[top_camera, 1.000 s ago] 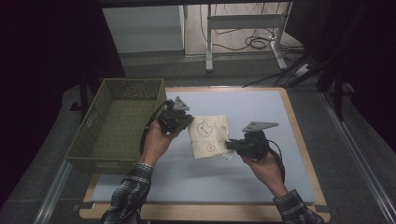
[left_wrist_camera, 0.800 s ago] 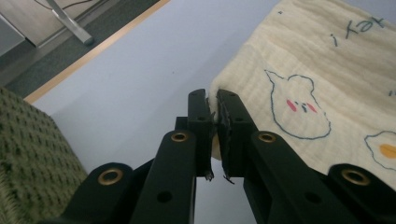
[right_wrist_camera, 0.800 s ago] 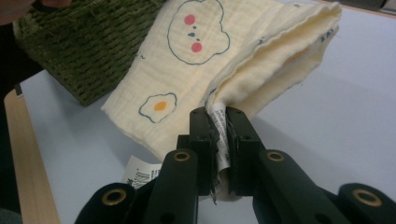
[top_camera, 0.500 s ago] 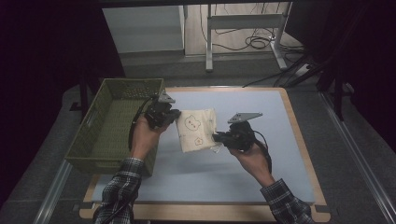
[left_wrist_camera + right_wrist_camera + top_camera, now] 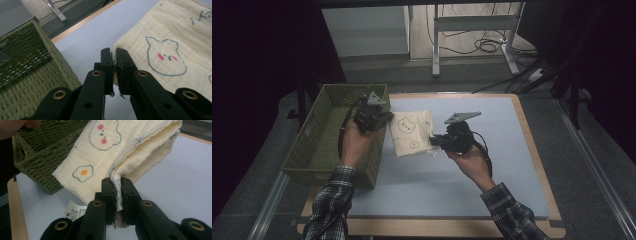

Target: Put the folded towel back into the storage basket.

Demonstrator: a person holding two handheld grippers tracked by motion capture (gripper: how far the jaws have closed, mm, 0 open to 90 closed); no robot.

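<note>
Dim room, blue mat (image 5: 452, 185) on table; left gripper (image 5: 384, 117) clamped on cream cloth (image 5: 412, 132) edge at 9 o'clock, right gripper (image 5: 434, 141) pinching its 4 o'clock corner, cloth lifted between them, green basket (image 5: 312, 150) just beside at 9

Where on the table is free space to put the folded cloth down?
The blue mat is bare right of the cloth, up to its wooden edge, and also in front, toward the person. It is crowded at the left, where the green basket borders the cloth.
</note>
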